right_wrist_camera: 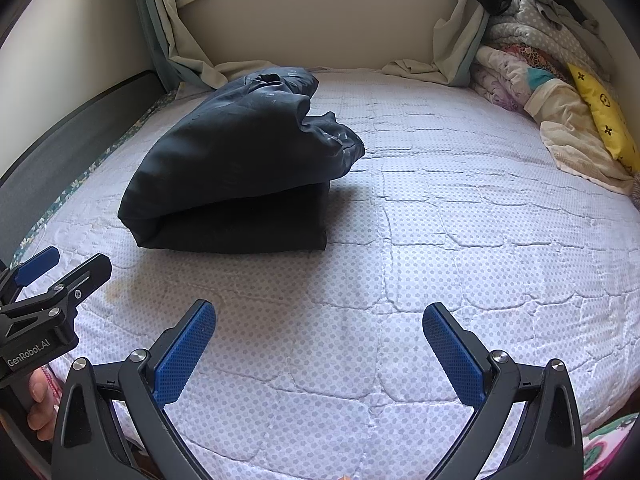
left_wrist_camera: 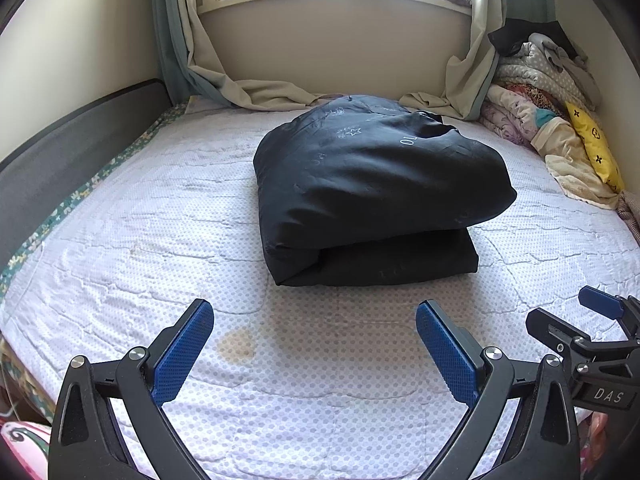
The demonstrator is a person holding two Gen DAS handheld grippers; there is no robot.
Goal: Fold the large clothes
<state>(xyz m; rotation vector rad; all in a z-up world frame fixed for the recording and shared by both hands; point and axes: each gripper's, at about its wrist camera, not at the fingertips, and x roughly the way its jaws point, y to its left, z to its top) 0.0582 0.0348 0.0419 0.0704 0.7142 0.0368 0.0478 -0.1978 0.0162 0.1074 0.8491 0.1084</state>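
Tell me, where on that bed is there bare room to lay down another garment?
The widest bare stretch of mattress lies between the folded dark garment and the heap of bedding in the far right corner. A bare strip also runs in front of the garment, near both open grippers. That corner heap is crowded.

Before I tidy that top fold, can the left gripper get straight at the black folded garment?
Probably yes: the left gripper is open, pointed at the black folded garment, with only bare mattress pad between them.
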